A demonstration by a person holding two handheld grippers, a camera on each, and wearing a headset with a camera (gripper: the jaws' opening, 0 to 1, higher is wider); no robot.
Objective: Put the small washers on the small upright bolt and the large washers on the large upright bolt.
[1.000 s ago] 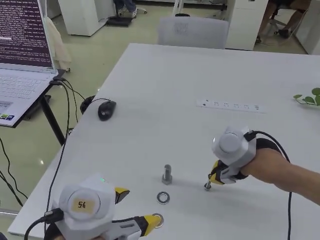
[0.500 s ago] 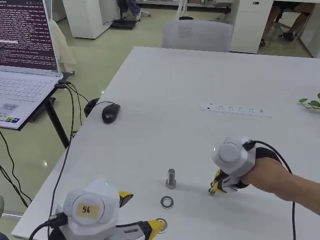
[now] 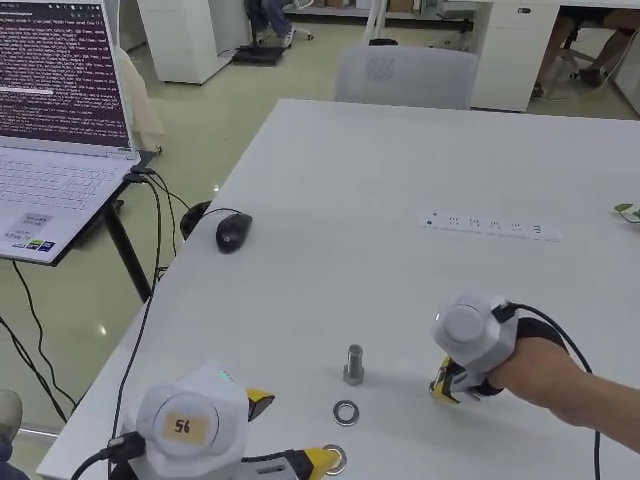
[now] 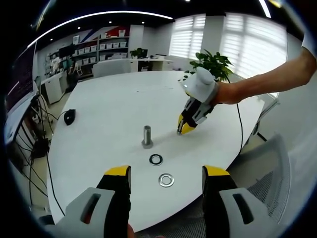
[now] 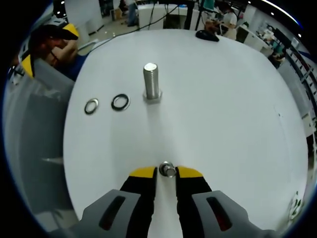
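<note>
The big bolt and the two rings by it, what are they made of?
The big bolt looks like metal: dull silver-grey, with a bright glint on its threaded shaft. The two rings look like metal too, thin, grey and shiny at the rim. Steel is likely, but the pictures can't confirm which metal.
</note>
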